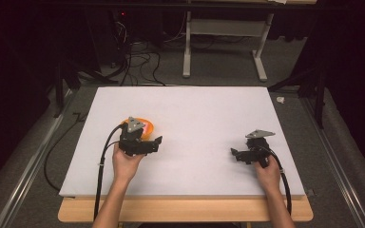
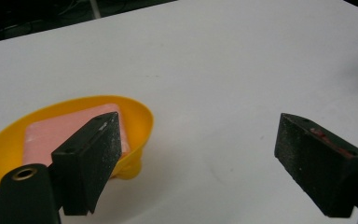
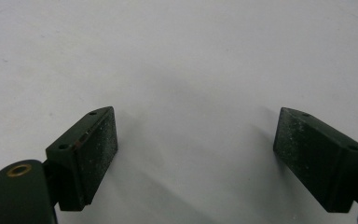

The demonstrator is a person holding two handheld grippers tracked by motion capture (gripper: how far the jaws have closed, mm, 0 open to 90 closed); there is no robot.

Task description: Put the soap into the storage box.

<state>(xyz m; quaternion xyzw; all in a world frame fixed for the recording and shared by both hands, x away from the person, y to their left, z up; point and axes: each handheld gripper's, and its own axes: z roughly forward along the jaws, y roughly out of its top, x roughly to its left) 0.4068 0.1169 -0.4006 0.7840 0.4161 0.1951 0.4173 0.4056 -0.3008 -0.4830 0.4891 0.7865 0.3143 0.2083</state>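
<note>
Yellow bowl (image 2: 0, 154) sits on the white surface (image 1: 195, 109), toward its left side, with a pink block (image 2: 70, 130) lying flat inside it; in the high view the bowl (image 1: 146, 127) peeks out just behind the left tongs (image 1: 158, 141). In the left gripper view those tongs (image 2: 214, 161) stand wide apart with only bare surface between the jaws, the bowl off beside one of them and not touched, so nothing is held. The right tongs (image 1: 234, 153) rest well apart on the right side of the surface, and in the right gripper view they (image 3: 196, 158) are likewise spread wide over bare surface. Judging from this, the block looks already placed in the bowl and let go, so the main step seems done; what is left is probably little more than drawing the left hand (image 1: 128, 164) clear, unless the bowl itself is meant to be shifted somewhere
</note>
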